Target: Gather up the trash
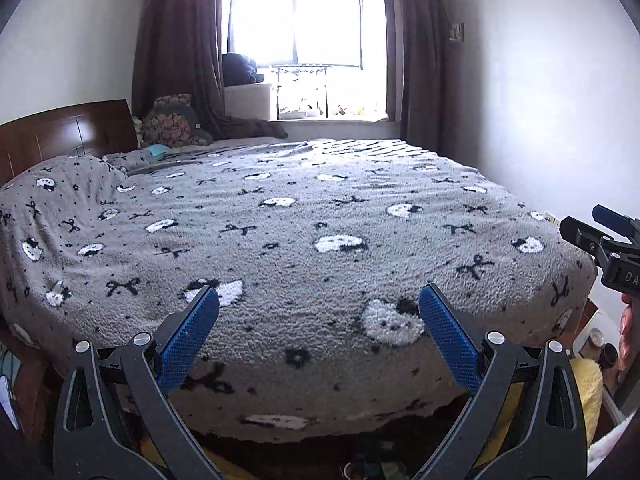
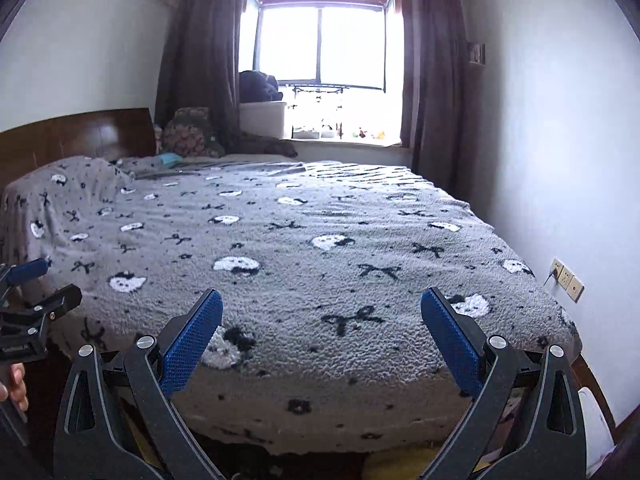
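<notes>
Both grippers are hanging at the foot of the bed, side by side, aimed slightly downward across the grey patterned blanket toward the window.

Left gripper: blue pads are standing wide apart, nothing between them but blanket far behind. Empty.

Right gripper: jaws are spread fully, pads clear of everything. Also empty. Each gripper is showing at the edge of the other's view, level with its partner, a hand gripping the handle below.

Reason for the posture, as a judgement: both tools are being held up and level to survey the room, not to grasp; open jaws are leaving them ready for whatever is picked next.

Trash: none is lying on the blanket. Likely candidates are sitting low in the left view — small round containers on the floor at the bed's right corner, and scraps under the foot edge. The fisheye rim is dark there, so I cannot say for certain what they are.

Far end: a patterned cushion is leaning by the headboard, well apart from both grippers.
</notes>
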The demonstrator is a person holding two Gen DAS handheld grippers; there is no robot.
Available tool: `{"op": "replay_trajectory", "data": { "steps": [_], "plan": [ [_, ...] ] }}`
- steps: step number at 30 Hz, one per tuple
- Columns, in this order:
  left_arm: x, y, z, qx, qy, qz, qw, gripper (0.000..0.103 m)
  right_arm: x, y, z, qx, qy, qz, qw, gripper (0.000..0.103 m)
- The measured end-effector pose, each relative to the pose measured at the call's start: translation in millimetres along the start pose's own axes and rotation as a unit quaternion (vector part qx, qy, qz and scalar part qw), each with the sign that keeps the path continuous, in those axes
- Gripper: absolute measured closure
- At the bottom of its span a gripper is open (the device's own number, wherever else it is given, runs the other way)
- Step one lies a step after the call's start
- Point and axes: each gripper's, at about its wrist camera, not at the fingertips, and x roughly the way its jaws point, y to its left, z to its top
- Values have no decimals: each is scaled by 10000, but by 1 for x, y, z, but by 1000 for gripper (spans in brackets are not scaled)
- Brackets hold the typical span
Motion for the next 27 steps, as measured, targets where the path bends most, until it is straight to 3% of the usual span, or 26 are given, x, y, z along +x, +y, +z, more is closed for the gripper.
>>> {"op": "replay_trajectory", "data": {
  "steps": [7,14,27],
  "plan": [
    [-8,4,26,-106,-308,136,9994,8,-10,-2,23,74,-223,-79,9997,4],
    [-7,3,15,-288,-245,37,9993,8,-17,2,14,241,-239,-20,9994,4],
    [-9,2,6,-255,-190,177,9993,8,-19,6,6,260,-211,-136,9993,4]
  ]
}}
